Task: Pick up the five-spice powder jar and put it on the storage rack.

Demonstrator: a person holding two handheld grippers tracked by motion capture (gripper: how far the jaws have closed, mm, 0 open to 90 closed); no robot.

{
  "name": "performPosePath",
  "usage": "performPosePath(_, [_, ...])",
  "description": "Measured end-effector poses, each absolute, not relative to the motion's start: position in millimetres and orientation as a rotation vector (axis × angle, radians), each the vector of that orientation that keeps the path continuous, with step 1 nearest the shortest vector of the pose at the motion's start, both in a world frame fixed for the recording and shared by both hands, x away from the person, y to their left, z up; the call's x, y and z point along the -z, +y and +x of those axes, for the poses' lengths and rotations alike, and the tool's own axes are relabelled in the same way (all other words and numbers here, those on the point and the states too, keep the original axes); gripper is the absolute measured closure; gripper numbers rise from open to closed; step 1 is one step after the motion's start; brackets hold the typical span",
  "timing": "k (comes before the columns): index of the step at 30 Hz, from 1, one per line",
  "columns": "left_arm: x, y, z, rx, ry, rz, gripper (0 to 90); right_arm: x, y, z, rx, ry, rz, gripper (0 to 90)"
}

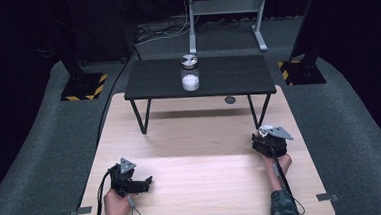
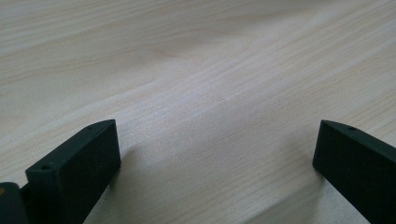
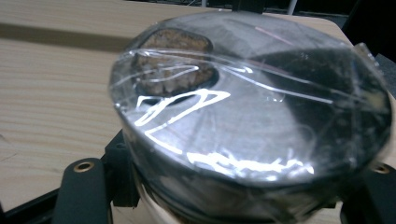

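A round container (image 3: 252, 121) with a grey top under shiny clear film sits close up in the right gripper view, a brown cork-like patch showing under the film. My right gripper (image 3: 233, 186) is shut on it, a black jaw hard against each side. In the high view that right gripper (image 1: 268, 135) is at the right of the wooden tabletop (image 1: 203, 182), a shiny bit of the container (image 1: 266, 130) at its tip. My left gripper (image 1: 145, 183) rests low at the front left, and in its own view the left gripper (image 2: 217, 158) is open over bare wood.
A low black table (image 1: 227, 77) stands on the far half of the wooden top, with a clear jar (image 1: 190, 75) holding white contents and a grey lid on it. A small round disc (image 1: 230, 100) lies under its front edge. Grey carpet surrounds the wooden top.
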State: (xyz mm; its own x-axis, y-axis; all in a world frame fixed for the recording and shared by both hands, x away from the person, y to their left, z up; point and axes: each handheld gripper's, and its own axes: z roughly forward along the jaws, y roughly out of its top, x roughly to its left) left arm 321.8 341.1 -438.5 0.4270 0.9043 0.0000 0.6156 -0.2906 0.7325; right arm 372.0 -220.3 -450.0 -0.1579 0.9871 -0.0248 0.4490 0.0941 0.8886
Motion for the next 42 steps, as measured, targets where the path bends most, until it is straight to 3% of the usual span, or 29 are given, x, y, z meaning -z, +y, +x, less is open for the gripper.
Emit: performPosePath(42, [438.5,341.2,321.9,-0.557,1.278,2.018,0.6,416.2,-224.6,368.5,-1.049,1.765,1.373,29.5])
